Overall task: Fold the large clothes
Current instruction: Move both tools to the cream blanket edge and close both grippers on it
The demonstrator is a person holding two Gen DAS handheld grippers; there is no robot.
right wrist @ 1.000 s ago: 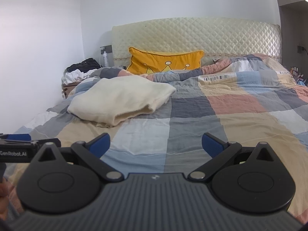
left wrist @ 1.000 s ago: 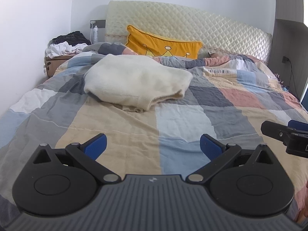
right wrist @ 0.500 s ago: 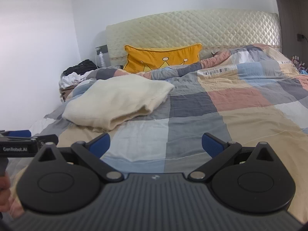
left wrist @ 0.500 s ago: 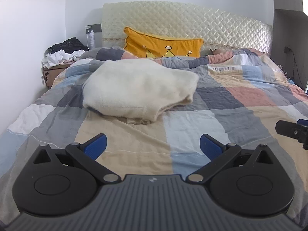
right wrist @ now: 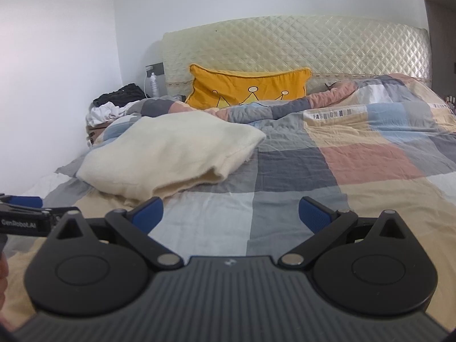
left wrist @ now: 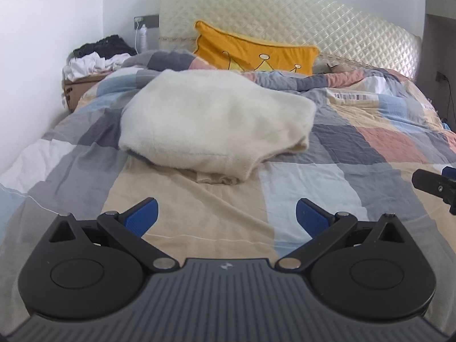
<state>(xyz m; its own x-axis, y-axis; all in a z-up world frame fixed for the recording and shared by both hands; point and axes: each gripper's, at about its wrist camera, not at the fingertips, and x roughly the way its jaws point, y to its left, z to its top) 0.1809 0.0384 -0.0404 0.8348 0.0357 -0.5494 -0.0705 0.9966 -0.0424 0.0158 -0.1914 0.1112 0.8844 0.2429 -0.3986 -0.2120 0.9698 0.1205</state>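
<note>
A cream fleece garment [left wrist: 211, 122] lies folded into a thick bundle on the checked quilt [left wrist: 327, 188], left of the bed's middle. In the right wrist view the same garment [right wrist: 171, 154] sits ahead and to the left. My left gripper [left wrist: 226, 218] hovers open above the quilt, short of the bundle's near edge, with nothing between its blue pads. My right gripper [right wrist: 230, 215] is also open and empty, over the quilt to the right of the garment. The right gripper's tip shows at the left wrist view's right edge [left wrist: 436, 185].
A yellow crown cushion [left wrist: 253, 51] leans on the quilted headboard [left wrist: 313, 20]. A heap of dark and white clothes [left wrist: 97, 54] tops a cardboard box by the left wall. A spray bottle [left wrist: 143, 38] stands beside it. The quilt's right half lies flat.
Both grippers have advanced toward the head of the bed, so the garment looks larger and nearer. Both stayed open and the garment has not moved.
</note>
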